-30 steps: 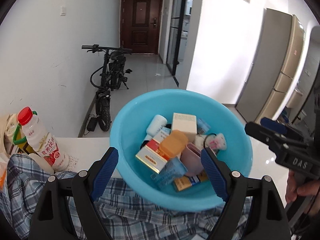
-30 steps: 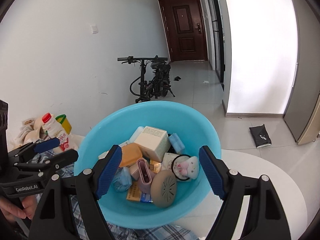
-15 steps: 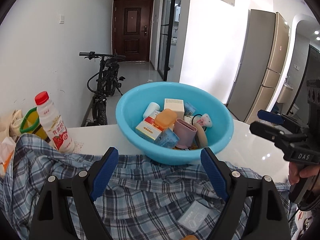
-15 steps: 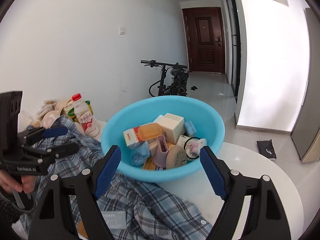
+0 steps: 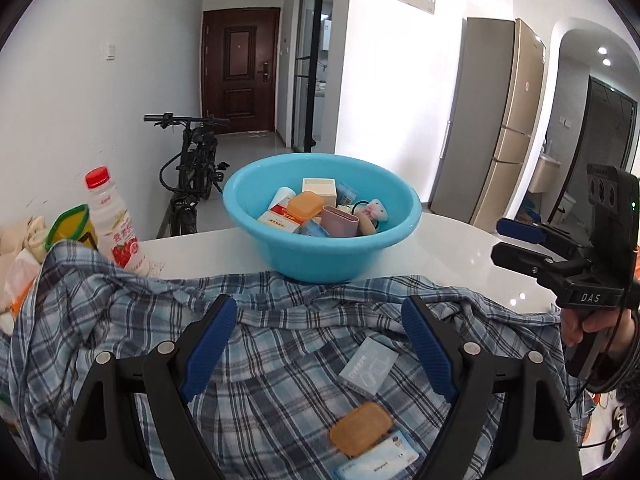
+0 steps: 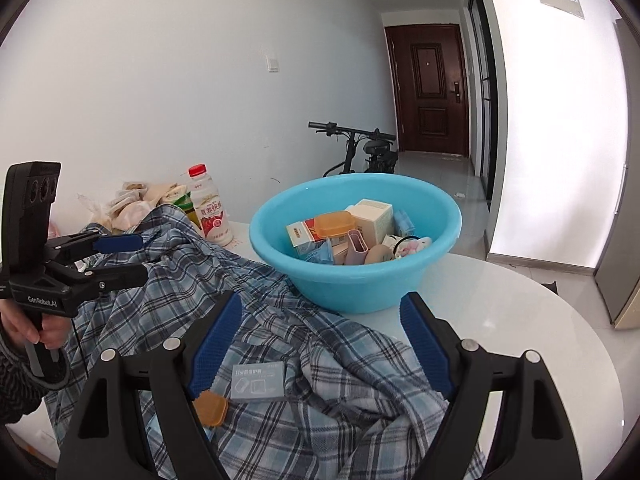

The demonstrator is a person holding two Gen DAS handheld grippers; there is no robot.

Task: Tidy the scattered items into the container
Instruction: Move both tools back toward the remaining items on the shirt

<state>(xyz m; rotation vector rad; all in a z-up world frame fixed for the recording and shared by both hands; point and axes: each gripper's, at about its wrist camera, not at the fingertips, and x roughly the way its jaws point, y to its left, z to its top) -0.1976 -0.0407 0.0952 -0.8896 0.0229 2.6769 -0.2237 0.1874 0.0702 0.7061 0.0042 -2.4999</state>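
Note:
A light blue basin (image 5: 320,248) (image 6: 360,284) stands on the white table, holding several small boxes and cases. On the plaid shirt (image 5: 260,344) (image 6: 320,380) in front of it lie a grey box (image 5: 370,366) (image 6: 258,381), an orange case (image 5: 361,428) (image 6: 210,409) and a white-blue card (image 5: 380,462). My left gripper (image 5: 318,348) is open and empty above the shirt, and also shows in the right wrist view (image 6: 120,256). My right gripper (image 6: 320,346) is open and empty, and also shows in the left wrist view (image 5: 516,242).
A red-capped drink bottle (image 5: 114,226) (image 6: 210,208) stands left of the basin, beside a green-rimmed yellow container (image 5: 70,226) and bags (image 6: 136,202). The white table (image 6: 520,320) curves to its edge on the right. A bike (image 5: 192,172) stands in the hallway behind.
Both grippers have pulled back and up from the basin, staying open. The shirt and the loose items on it have come into view.

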